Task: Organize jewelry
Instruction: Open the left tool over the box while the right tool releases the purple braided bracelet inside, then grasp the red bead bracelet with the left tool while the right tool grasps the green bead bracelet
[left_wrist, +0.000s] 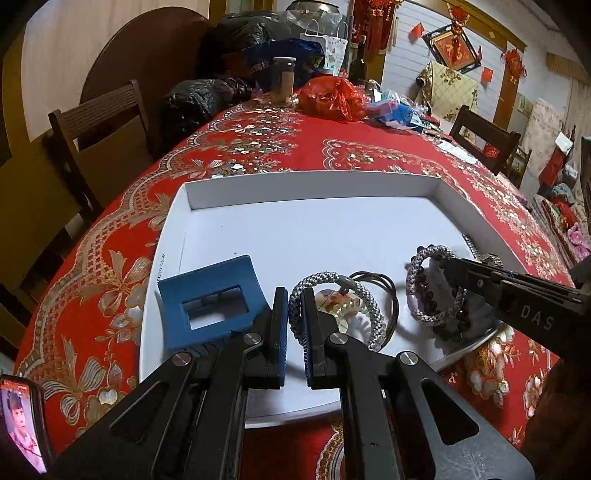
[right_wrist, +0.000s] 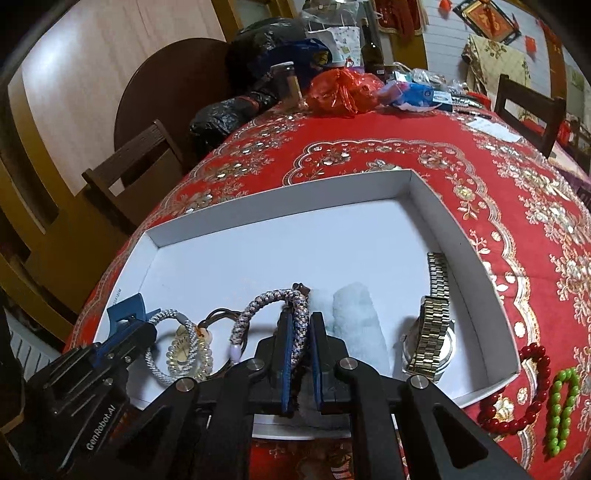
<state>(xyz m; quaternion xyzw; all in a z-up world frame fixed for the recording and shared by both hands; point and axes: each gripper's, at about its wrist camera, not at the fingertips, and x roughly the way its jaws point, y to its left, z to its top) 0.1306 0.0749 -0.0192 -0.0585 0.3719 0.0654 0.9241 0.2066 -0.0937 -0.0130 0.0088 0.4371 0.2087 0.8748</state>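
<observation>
Left gripper (left_wrist: 294, 306): fingers (left_wrist: 279, 332) nearly closed, pinching the rim of a grey braided bracelet (left_wrist: 334, 284) that lies in the white tray (left_wrist: 314, 188). The bracelet loop sits over a clear coil hair tie (right_wrist: 188, 354) and a thin dark cord loop (left_wrist: 384, 284). A blue hair claw (left_wrist: 210, 299) lies in the tray just left of these fingers, touching the outer side of the left finger.

Right gripper (right_wrist: 299, 343): fingers (right_wrist: 285, 354) nearly closed, clamped on a second braided bracelet, grey with pink flecks (right_wrist: 266, 302); the cord runs between the pads and the loop stands up out of the grip. In the left wrist view a dark bead bracelet (left_wrist: 439, 310) lies with this braided one; whether it is also pinched, cannot tell.

Also in tray: a pale folded cloth (right_wrist: 358, 317) just right of the right gripper, and a gold metal watch (right_wrist: 432, 332) near the right wall.

On the worktop (right_wrist: 406, 155), outside the tray's near right corner: a red bead bracelet (right_wrist: 517, 417) and a green bead bracelet (right_wrist: 561, 410), close together
</observation>
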